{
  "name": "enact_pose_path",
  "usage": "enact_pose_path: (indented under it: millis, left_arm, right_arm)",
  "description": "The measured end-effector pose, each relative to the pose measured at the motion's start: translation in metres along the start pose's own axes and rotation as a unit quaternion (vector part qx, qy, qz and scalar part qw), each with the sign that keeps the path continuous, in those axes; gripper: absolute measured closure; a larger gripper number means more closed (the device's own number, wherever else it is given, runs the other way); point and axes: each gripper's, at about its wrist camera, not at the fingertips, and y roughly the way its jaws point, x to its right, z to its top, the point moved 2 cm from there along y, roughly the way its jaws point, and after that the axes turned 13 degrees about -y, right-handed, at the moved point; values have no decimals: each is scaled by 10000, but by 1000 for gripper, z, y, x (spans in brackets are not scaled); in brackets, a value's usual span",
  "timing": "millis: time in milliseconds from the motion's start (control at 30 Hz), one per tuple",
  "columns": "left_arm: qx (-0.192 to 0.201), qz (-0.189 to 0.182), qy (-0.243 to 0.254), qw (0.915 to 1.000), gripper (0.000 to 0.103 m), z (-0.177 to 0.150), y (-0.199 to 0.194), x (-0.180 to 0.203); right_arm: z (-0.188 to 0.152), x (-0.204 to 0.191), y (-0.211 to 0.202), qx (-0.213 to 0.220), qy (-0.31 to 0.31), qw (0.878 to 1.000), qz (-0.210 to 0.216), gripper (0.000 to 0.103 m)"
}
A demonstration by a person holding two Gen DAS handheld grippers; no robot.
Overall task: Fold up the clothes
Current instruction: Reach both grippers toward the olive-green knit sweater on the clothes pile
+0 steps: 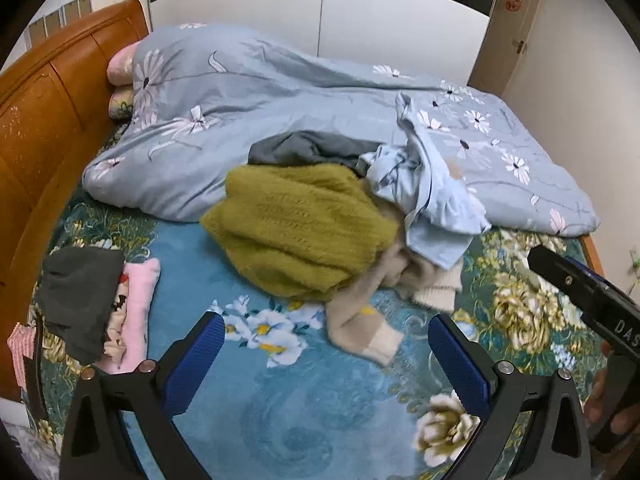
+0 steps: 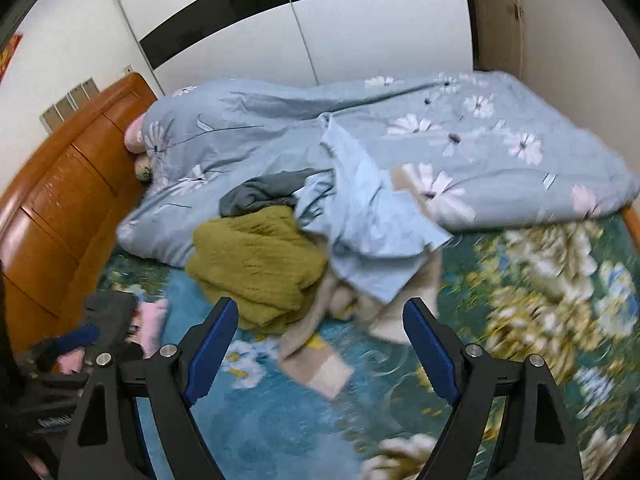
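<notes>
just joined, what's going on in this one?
A person with two handheld tongs is folding clothes on a bed. Both the left tongs and right tongs are open and hold nothing, over the floral bedspread. Ahead lies an unfolded heap: an olive knit sweater, a beige sweater, a light blue garment and a grey one. A small folded stack sits to the left.

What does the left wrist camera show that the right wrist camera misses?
Only the left wrist view shows the door with its handle, and the right hand-held gripper entering at the edge. Only the right wrist view shows that gripper's open fingers from behind. Both show the green sweater, light blue shirt, beige sweater, floral duvet and the folded stack. The left hand-held gripper is open.
</notes>
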Motion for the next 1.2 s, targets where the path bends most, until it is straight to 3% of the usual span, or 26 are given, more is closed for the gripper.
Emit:
enact_pose_path:
  millis: [67,167,333,533,833,1200]
  left_arm:
    - [-31,-32,-63,10000,0,-2,2,3]
    - [-195,38,-100,9998,0,4,9,14]
    - [-35,-320,-250,9992,0,3,14,31]
    - [-236,-108,-431,9987,0,11,31,44]
    - [-162,114,-340,9992,0,22,53,48]
    - [-484,197,-254,9983,0,28,91,45]
  right_arm:
    - [1,6,-8,111,-181,9995,-248,18]
    - [8,37,-7,40,70,9999,-73,18]
    - [14,45,-5,246,265,9993,41,18]
    - [18,50,6,201,478,9982,289,18]
    - [22,51,43,-158,304,9987,364,18]
    - [19,44,89,-620,246,9964,522,18]
